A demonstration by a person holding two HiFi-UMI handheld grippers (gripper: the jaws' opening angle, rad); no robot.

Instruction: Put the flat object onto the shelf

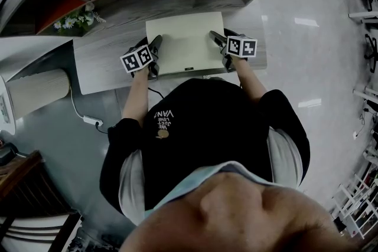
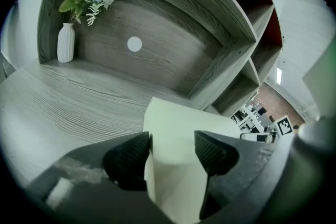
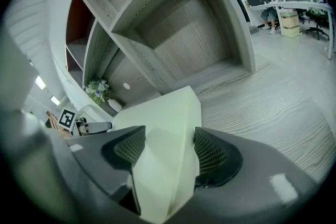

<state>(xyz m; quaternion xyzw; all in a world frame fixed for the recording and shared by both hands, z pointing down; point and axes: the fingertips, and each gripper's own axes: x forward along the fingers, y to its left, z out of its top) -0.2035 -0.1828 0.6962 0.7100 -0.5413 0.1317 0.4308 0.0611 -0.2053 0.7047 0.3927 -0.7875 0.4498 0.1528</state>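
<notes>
- The flat object (image 1: pixel 184 41) lies on the tabletop (image 1: pixel 106 68) by its near edge, with its far side turned toward the shelf (image 3: pixel 178 34).
- It does not look lifted, so the task seems to be at its start. The object has been grasped, but the raise and the carry into a shelf compartment are both still to do.
- The compartments straight ahead look bare. A vase of flowers (image 2: pixel 65 42) stands at the tabletop's far left corner, well apart from the object.
- The left tongs (image 2: pixel 172 147) stand wide and straddle the object's left edge. The object fills the gap between the pads, which appear to rest against it.
- The right tongs (image 3: pixel 169 147) are equally wide on the right edge, and there both pads look pressed to the pale faces.
- Judging by this, the object is taken from both sides at once, one pair of tongs on each.
</notes>
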